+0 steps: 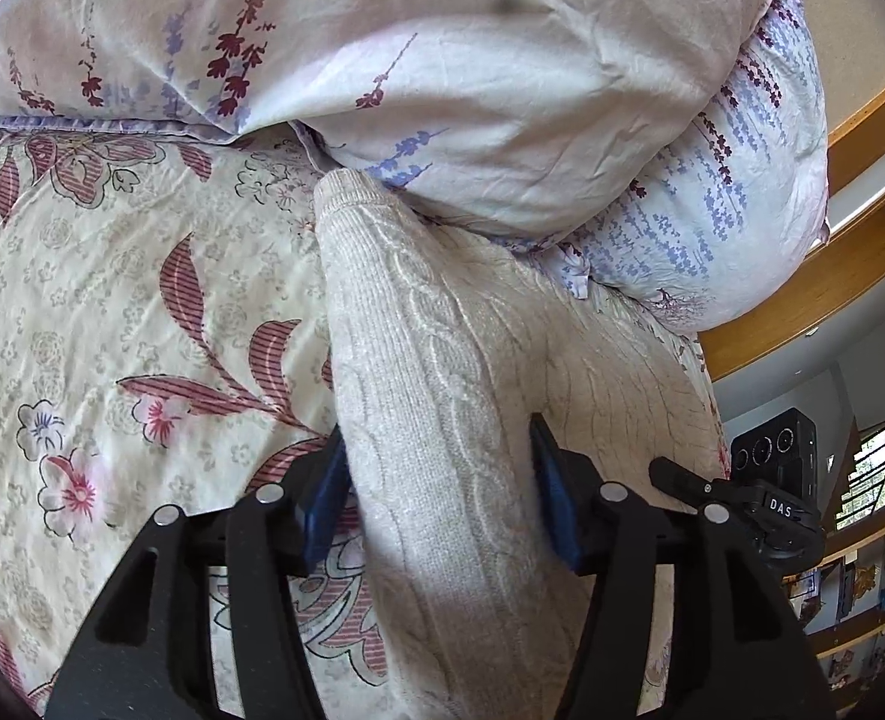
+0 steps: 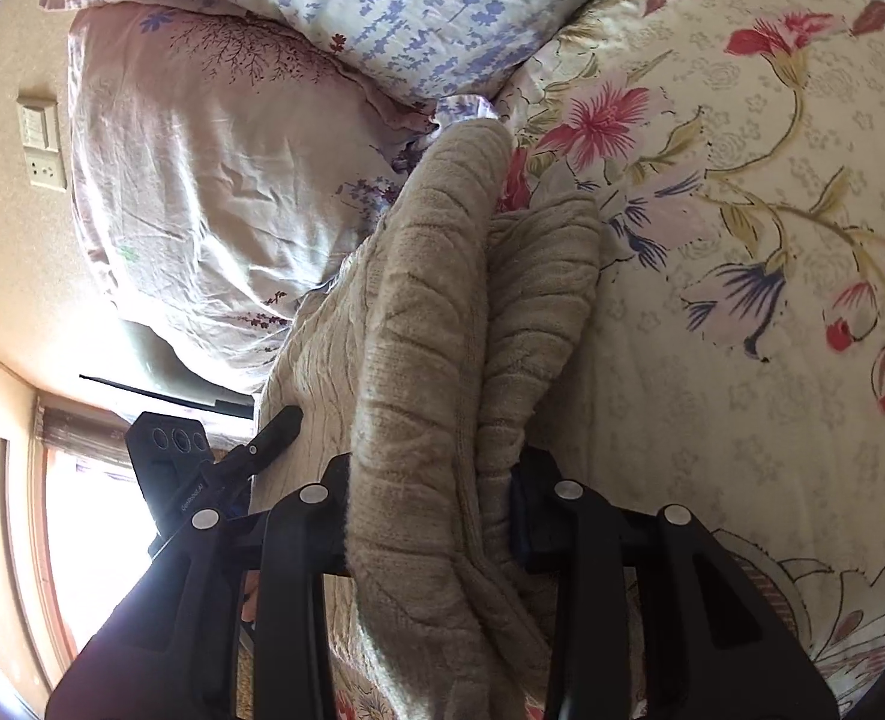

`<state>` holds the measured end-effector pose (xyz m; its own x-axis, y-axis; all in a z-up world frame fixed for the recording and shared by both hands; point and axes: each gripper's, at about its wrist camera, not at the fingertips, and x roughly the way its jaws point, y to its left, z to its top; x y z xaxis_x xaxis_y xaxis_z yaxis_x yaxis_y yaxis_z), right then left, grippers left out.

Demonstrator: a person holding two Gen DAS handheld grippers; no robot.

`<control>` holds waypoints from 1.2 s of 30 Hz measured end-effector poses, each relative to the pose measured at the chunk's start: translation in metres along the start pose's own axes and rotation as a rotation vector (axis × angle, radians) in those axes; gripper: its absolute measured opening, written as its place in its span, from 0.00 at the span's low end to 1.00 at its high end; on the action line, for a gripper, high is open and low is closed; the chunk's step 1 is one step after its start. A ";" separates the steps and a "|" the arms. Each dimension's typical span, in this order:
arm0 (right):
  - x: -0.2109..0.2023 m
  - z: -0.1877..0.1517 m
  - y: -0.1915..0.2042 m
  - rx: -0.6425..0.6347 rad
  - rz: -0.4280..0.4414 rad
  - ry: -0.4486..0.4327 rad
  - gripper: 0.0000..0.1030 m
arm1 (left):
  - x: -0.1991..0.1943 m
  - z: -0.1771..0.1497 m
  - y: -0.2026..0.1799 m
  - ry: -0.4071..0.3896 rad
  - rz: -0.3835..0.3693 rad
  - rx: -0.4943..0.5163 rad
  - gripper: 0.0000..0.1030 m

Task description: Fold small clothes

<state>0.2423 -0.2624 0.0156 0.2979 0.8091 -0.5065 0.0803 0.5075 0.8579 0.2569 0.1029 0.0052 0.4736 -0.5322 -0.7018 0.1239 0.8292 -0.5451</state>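
A beige cable-knit sweater [image 1: 442, 372] lies on the flowered bedsheet [image 1: 112, 300], with one cuff reaching up to the pillows. In the left wrist view a rounded fold of it runs between the blue pads of my left gripper [image 1: 442, 480]. The jaws stand apart at either side of the fold without squeezing it. In the right wrist view the sweater [image 2: 430, 276] is bunched in thick folds, and my right gripper [image 2: 436, 492] is shut on that bunch. Each gripper shows at the edge of the other's view, close by.
Two flowered pillows [image 1: 472, 90] are stacked right behind the sweater. A wooden shelf unit [image 1: 862, 180] stands past the bed's edge. A wall with switches and a socket [image 2: 43, 144] and a bright window [image 2: 94, 540] lie to the left in the right wrist view.
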 end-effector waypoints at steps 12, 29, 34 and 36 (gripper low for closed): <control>-0.049 0.046 0.008 -0.039 -0.004 -0.132 0.53 | -0.075 -0.038 -0.080 -0.256 0.122 0.267 0.65; -0.008 0.075 -0.014 -0.032 -0.221 -0.117 0.08 | 0.001 -0.069 -0.120 -0.091 0.237 0.493 0.70; -0.033 0.060 0.002 -0.088 -0.172 -0.121 0.18 | -0.011 -0.085 -0.129 -0.144 0.267 0.547 0.76; -0.052 0.045 0.004 -0.114 -0.144 -0.130 0.39 | -0.030 -0.093 -0.124 -0.189 0.271 0.550 0.83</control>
<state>0.2703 -0.3161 0.0498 0.4121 0.6842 -0.6017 0.0254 0.6515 0.7583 0.1464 -0.0004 0.0512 0.6905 -0.2936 -0.6611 0.3835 0.9235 -0.0097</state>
